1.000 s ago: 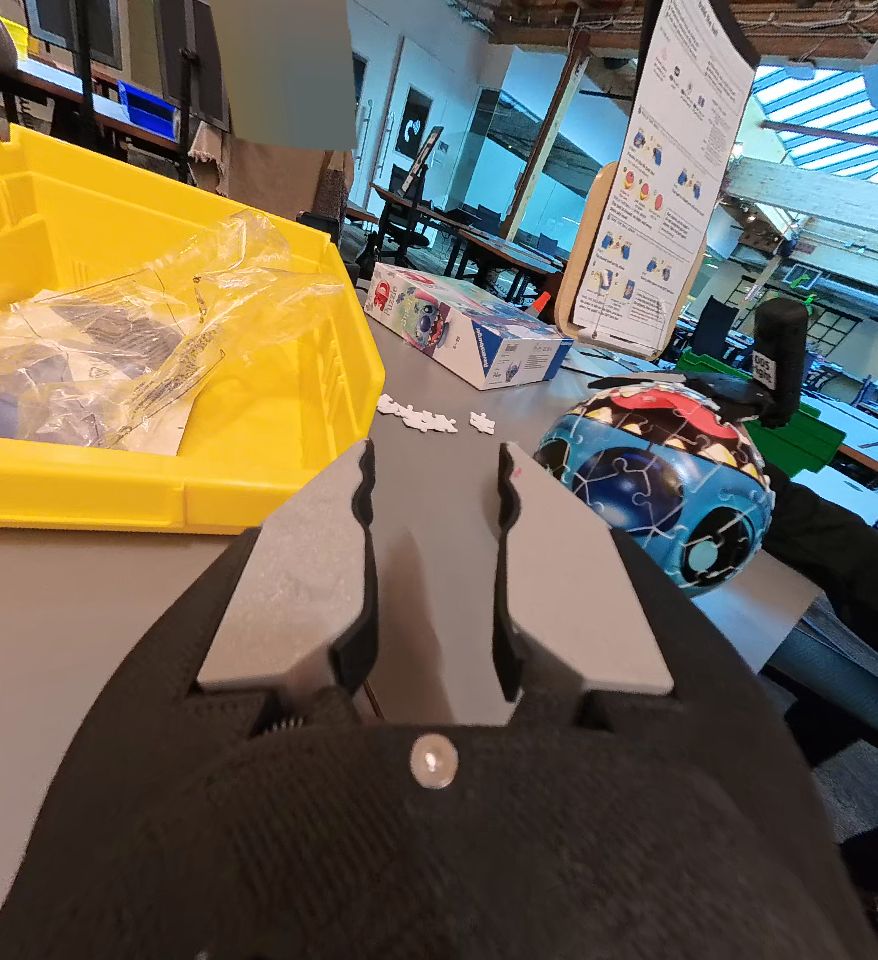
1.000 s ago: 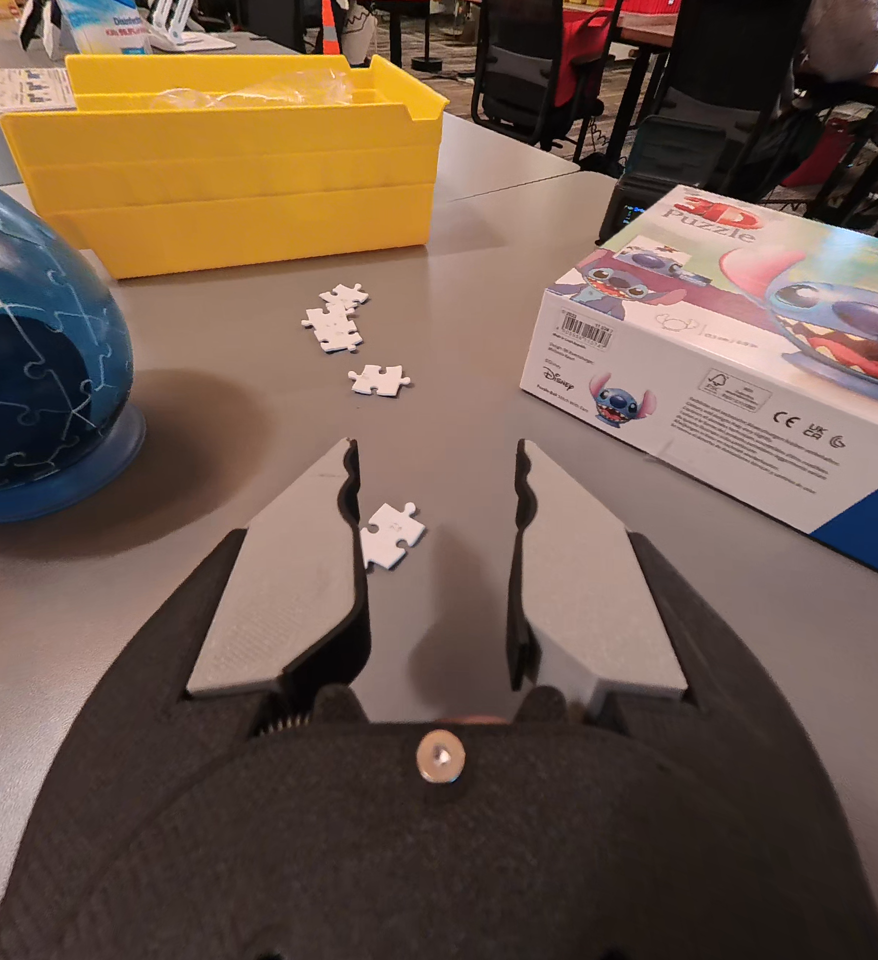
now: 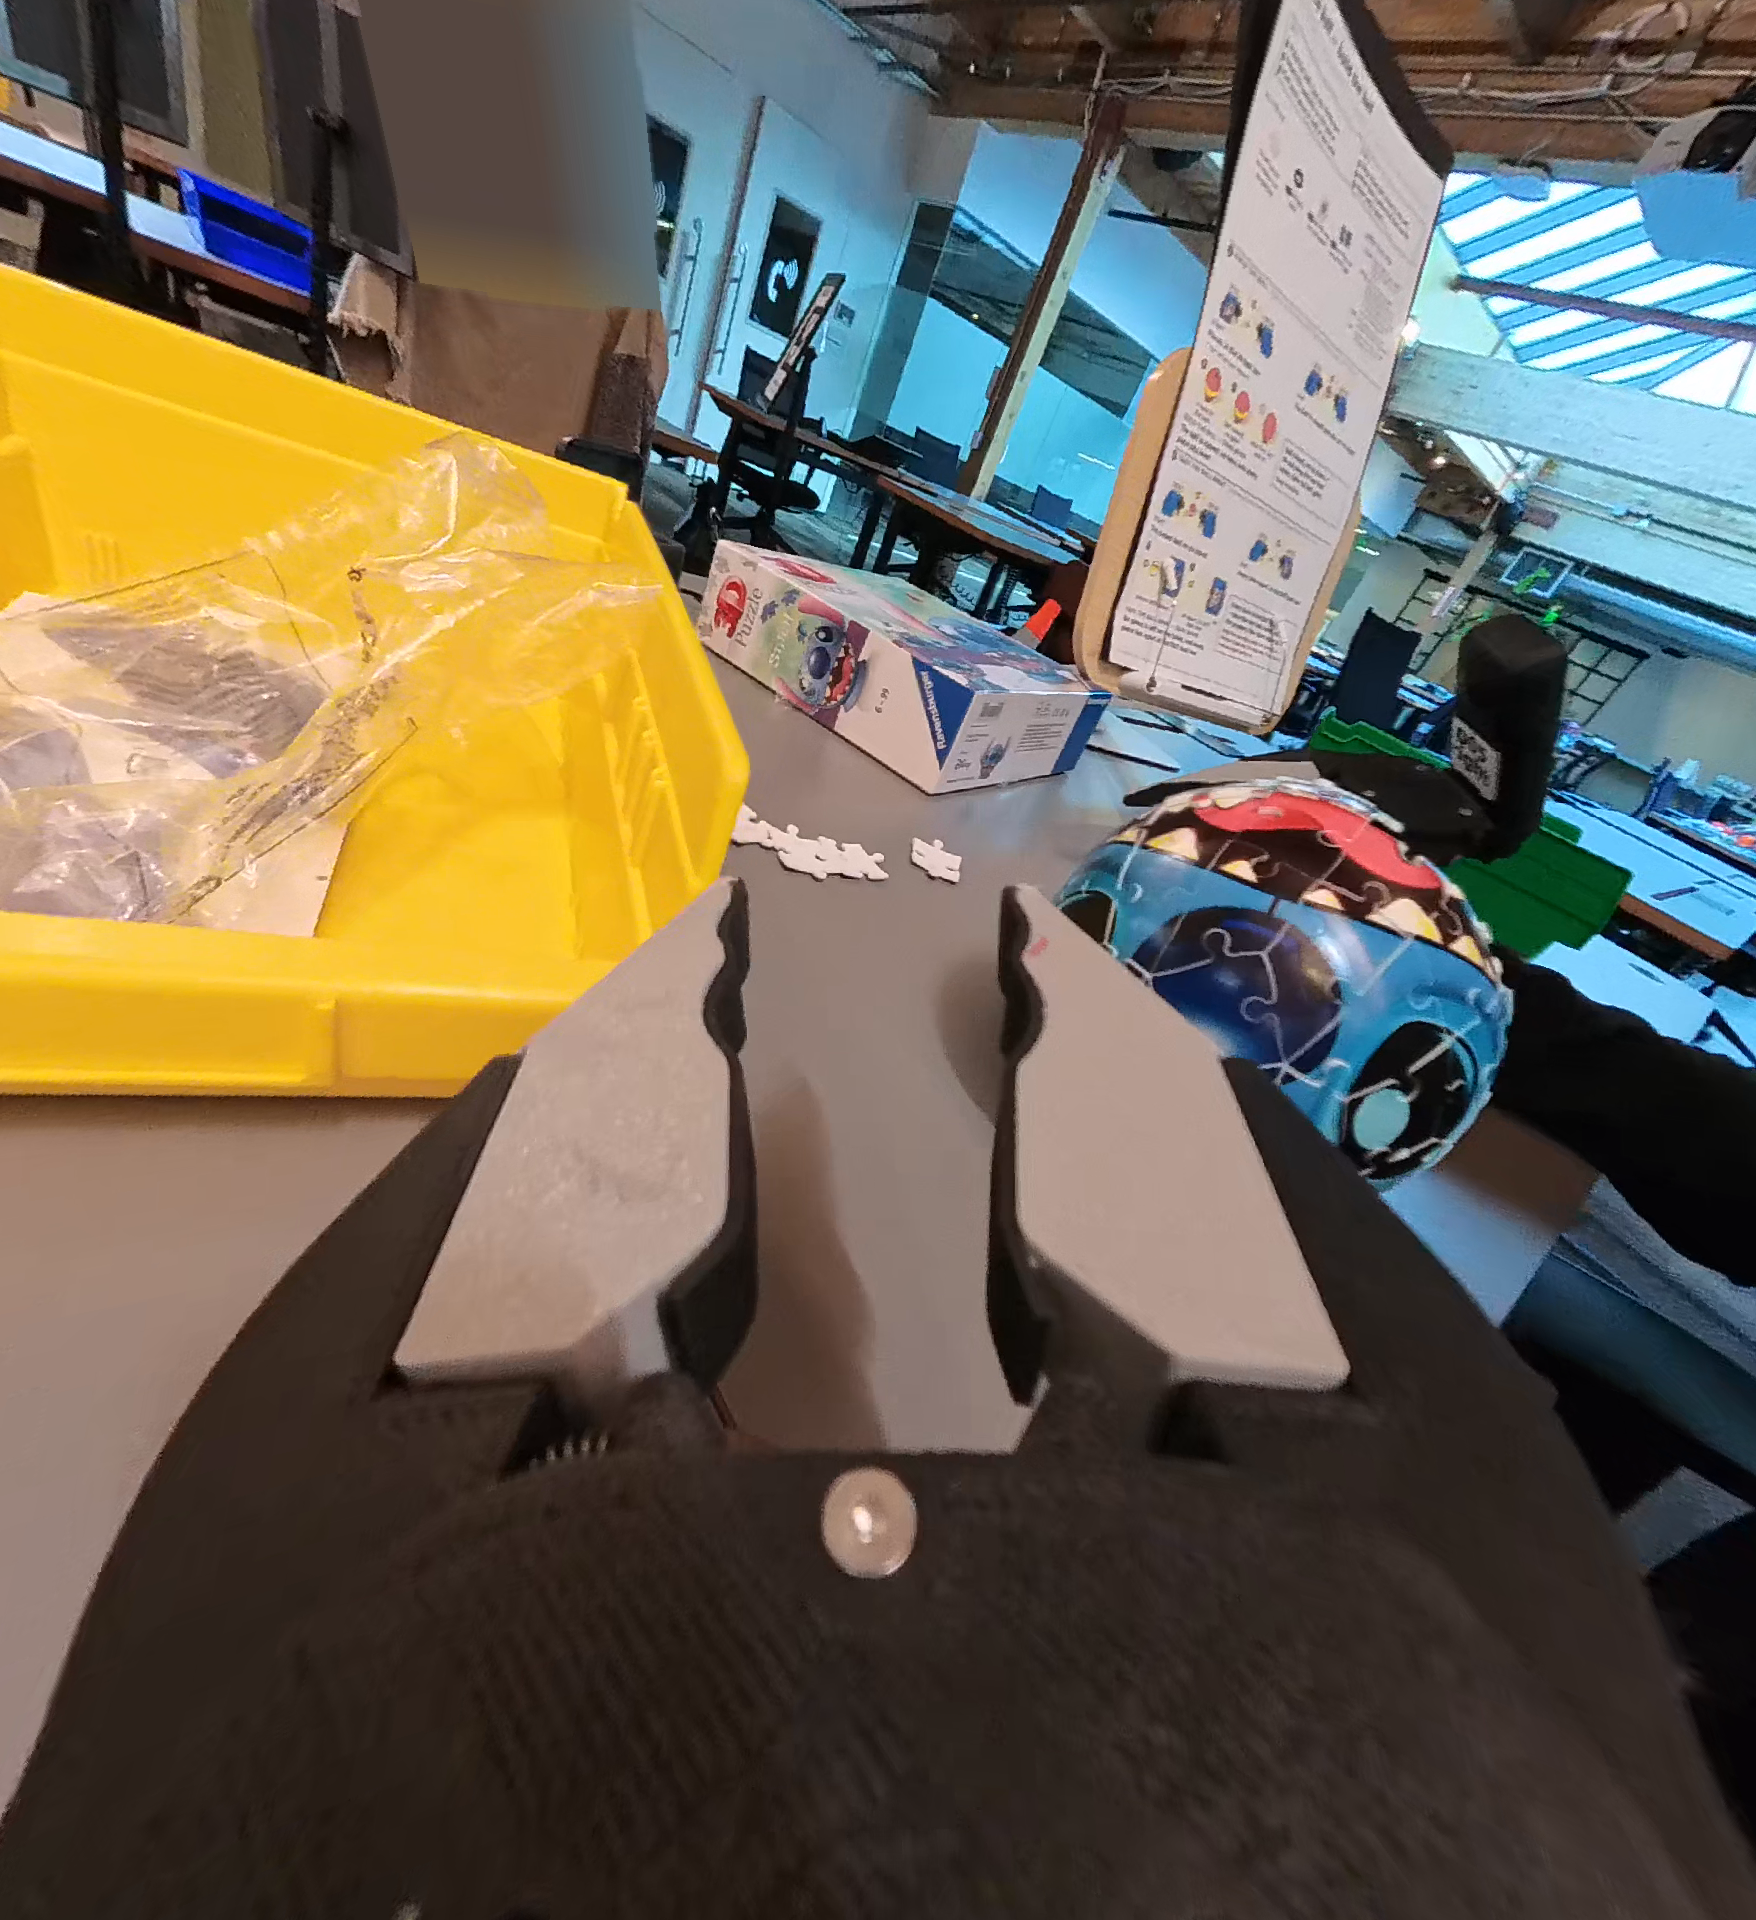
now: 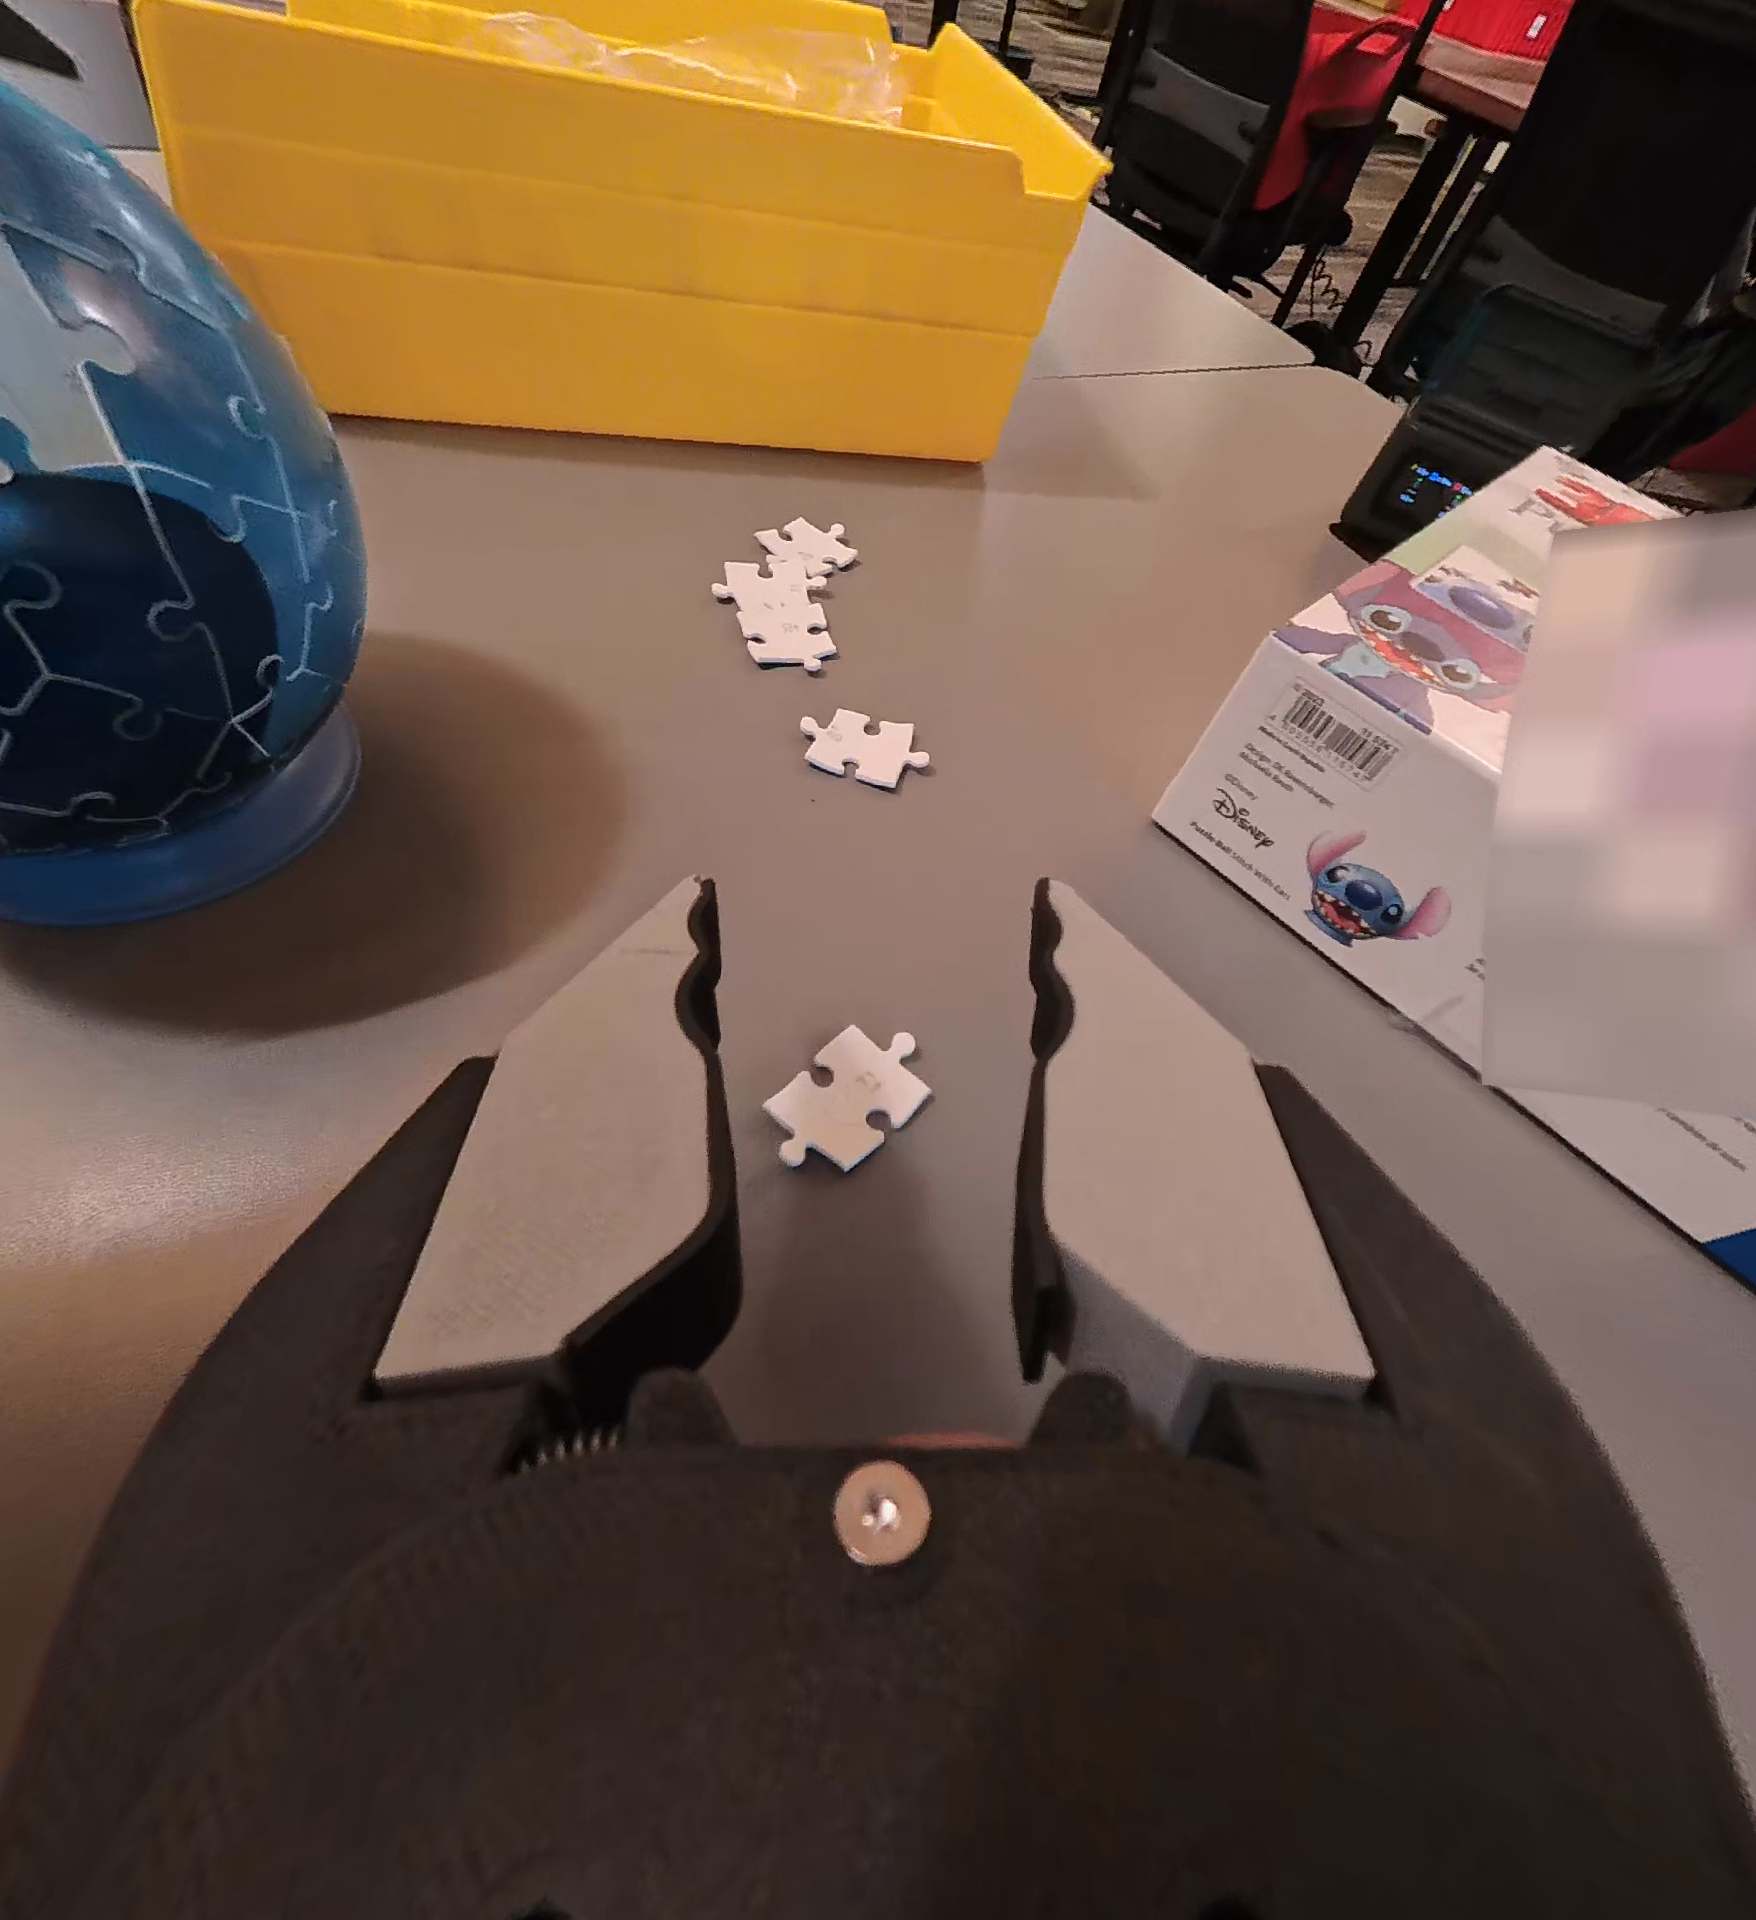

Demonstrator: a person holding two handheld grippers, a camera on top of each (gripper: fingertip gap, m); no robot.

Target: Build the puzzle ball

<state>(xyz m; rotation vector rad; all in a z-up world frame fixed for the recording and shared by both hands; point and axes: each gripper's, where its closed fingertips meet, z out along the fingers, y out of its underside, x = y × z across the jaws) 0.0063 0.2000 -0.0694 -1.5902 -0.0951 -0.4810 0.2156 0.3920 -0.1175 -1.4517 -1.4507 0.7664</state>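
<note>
The blue puzzle ball (image 4: 95, 540) stands on a blue ring base at the left of the right wrist view; it also shows in the left wrist view (image 3: 1300, 966). My right gripper (image 4: 874, 894) is open, low over the grey table, with one white puzzle piece (image 4: 848, 1096) lying between its fingers, untouched. Another single white piece (image 4: 861, 746) and a small pile of pieces (image 4: 786, 592) lie farther ahead. My left gripper (image 3: 869, 904) is open and empty over the table, left of the ball. The loose pieces (image 3: 832, 854) lie ahead of it.
A yellow bin (image 3: 354, 790) holding clear plastic bags (image 3: 230, 675) stands at the left, and across the table in the right wrist view (image 4: 625, 270). The puzzle box (image 4: 1373, 821) lies at the right. An instruction sheet on a stand (image 3: 1258, 416) stands behind the ball. There is about 30 centimetres between the tips of the two grippers.
My right gripper has shifted left, so the near white piece now lies centred between its fingers instead of against the left finger. My left gripper has hardly moved.
</note>
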